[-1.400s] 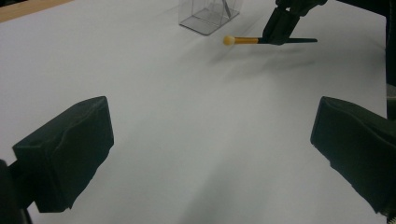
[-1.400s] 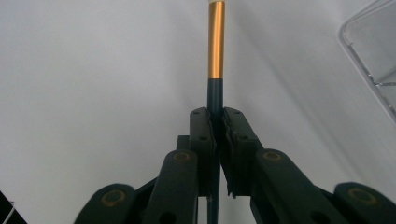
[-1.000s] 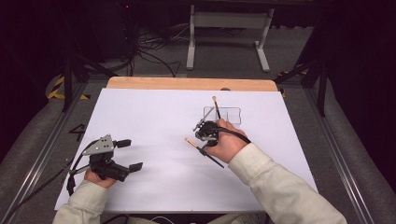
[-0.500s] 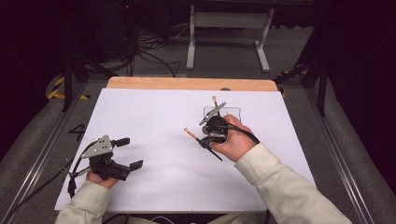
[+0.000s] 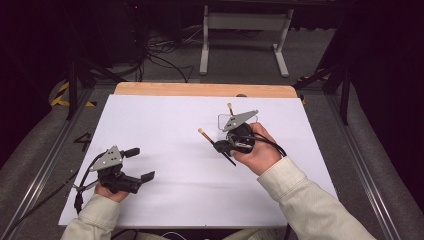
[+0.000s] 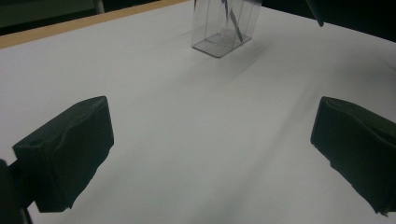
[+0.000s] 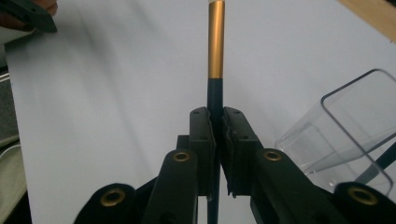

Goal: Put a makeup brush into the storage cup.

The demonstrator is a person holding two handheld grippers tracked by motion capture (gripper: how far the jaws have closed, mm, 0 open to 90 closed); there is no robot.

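A light, stiff brush [image 7: 215, 70] is pinched mid-handle by the closed right gripper [image 7: 217, 135], clear box [image 7: 345, 135] at three o'clock.

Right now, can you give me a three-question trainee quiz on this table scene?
1. True or false: the right gripper is shut on a brush.
2. How do the left gripper jaws stand? A) wide apart with nothing between them B) clamped on the clear box C) clamped on a brush
3. Fill in: a second brush stands inside the clear ____.

Key: 1 true: in the right gripper view the dark handle is pinched between the jaws and the gold band sticks out past them. 2 A: bare white table shows between them. 3 box.
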